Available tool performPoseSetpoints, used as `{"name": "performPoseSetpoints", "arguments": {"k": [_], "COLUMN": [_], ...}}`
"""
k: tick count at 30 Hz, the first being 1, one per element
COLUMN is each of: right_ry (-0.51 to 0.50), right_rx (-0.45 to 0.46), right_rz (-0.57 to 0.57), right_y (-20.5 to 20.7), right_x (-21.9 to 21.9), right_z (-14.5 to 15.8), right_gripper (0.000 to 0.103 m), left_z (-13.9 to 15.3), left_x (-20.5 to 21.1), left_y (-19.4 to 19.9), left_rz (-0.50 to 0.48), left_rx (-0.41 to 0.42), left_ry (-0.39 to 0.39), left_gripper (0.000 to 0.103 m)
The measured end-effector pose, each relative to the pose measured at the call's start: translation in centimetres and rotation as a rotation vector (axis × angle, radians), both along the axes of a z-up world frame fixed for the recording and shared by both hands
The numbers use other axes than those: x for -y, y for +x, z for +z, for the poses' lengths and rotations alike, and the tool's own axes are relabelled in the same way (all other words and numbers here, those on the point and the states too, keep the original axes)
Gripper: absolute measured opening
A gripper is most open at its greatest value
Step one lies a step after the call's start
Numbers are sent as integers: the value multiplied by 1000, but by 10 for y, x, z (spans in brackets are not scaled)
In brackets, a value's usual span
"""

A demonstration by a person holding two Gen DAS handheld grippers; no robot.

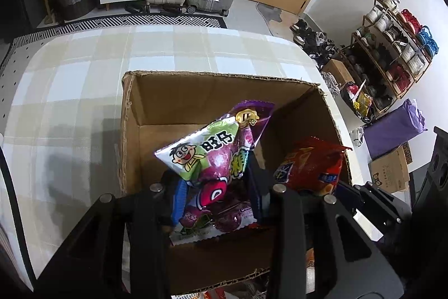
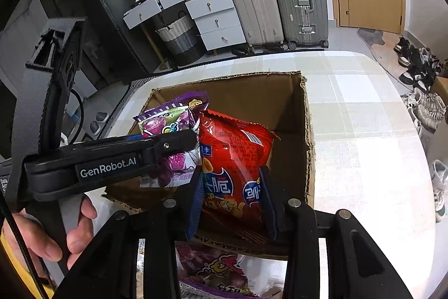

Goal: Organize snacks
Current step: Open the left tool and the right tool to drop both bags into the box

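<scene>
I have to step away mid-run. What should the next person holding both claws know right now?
Left claw: shut on the purple snack bag, held over the open cardboard box.
Right claw: shut on the red snack bag, also over the box.
Done: both bags picked up and brought above the box; neither released.
Left: lower and let go of each bag. Another purple packet lies on the table in front of the box.

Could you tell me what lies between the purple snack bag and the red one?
Nothing: the purple snack bag and red snack bag sit side by side, apparently touching, in the right wrist view.
</scene>
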State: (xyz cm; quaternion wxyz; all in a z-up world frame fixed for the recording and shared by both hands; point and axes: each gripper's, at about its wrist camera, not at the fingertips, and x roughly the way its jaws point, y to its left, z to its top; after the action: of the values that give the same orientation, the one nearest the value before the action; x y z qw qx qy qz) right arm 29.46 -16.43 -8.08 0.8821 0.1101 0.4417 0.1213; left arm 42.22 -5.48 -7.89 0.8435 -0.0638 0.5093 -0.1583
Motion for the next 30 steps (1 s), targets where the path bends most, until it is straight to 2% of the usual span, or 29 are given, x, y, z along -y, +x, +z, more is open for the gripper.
{"name": "performPoseSetpoints", "arguments": {"k": [3,6,11,12,14,16,18,22,24,25,26,27,30], "right_ry": [1,7,4,14,20,22,16,29,27,5,-21,-43,-93], "right_rx": [1,6,6,4,5,11,7,16,31,41,57,77,122], "right_rz": [-2,9,3,0,-7,-10,-14,-12,3,-1,-7,-1,-4], "right_y": [0,0,1,0,-1,-3,-5,-11,-16,-19,-23,-26,-37], "right_x": [-2,-3,-2,-1,1,2,3,2,0,-2,-3,-6,-9], "right_z": [1,1,2,3,5,7,8,11,16,18,21,24,33], "right_gripper": [39,46,46,46,46,48,52,69,81,92,96,99,102], "left_z": [1,2,8,10,15,22,29,40,46,49,53,57,68], "left_x": [0,-1,-2,-2,-1,1,2,3,3,3,3,2,-4], "left_y": [-2,-6,-13,-14,-18,-25,-31,-44,-51,-55,-59,-64,-74], "left_rz": [-13,-13,-25,-27,-31,-26,-31,-35,-48,-54,-59,-61,-46], "left_rx": [-4,-10,-7,-3,8,35,51,74,89,97,104,113,137], "left_ry": [-7,-14,-35,-38,-38,-23,-15,-18,-21,-19,-21,-29,-43], "left_gripper": [37,38,41,44,69,77,78,82,86,90,97,102,102]}}
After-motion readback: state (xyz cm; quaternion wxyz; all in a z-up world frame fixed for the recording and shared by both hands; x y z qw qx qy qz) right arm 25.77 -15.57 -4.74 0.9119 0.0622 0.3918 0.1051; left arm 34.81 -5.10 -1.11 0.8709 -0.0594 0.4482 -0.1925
